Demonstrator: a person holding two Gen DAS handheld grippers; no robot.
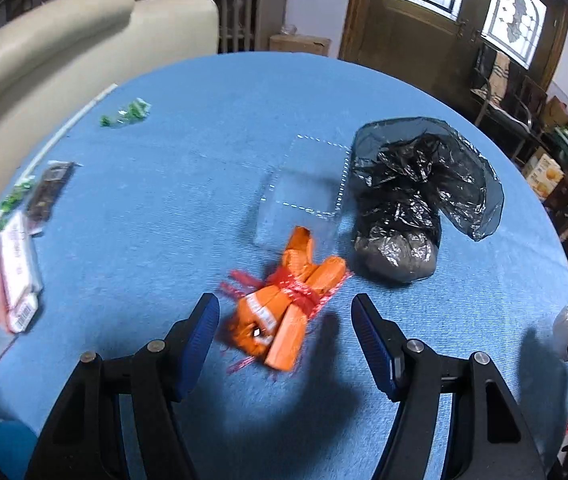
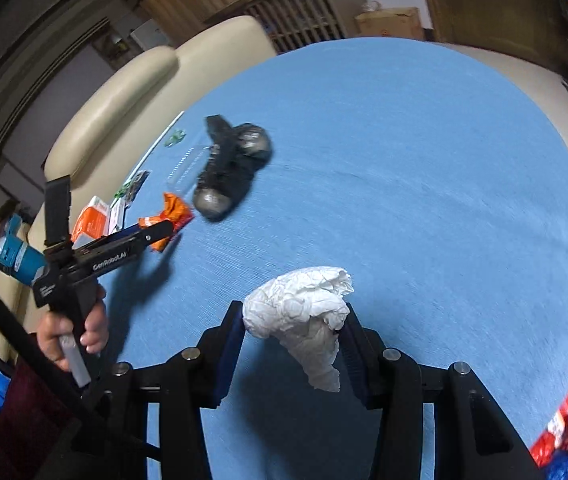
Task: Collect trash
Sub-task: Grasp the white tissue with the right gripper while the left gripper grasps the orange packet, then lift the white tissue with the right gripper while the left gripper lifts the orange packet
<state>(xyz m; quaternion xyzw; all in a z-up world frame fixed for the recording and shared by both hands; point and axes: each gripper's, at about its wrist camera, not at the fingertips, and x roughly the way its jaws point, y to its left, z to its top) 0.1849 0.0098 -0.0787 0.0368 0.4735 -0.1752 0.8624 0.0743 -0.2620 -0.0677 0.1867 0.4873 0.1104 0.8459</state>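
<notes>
Overhead, the open left claw [image 1: 286,344] straddles a crumpled orange wrapper [image 1: 284,308] on the desk [image 1: 163,200].
Likely light, crushable; pinch its tied middle. Right claw [image 2: 292,344] grips a tissue wad [image 2: 304,312].

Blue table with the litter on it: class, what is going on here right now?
A person is clearing trash off the blue table with tongs in each hand. The right tongs grip a crumpled white tissue. The left tongs are open, straddling an orange wrapper bundle lying beside a black plastic bag. More wrappers lie along the far-left edge.
</notes>
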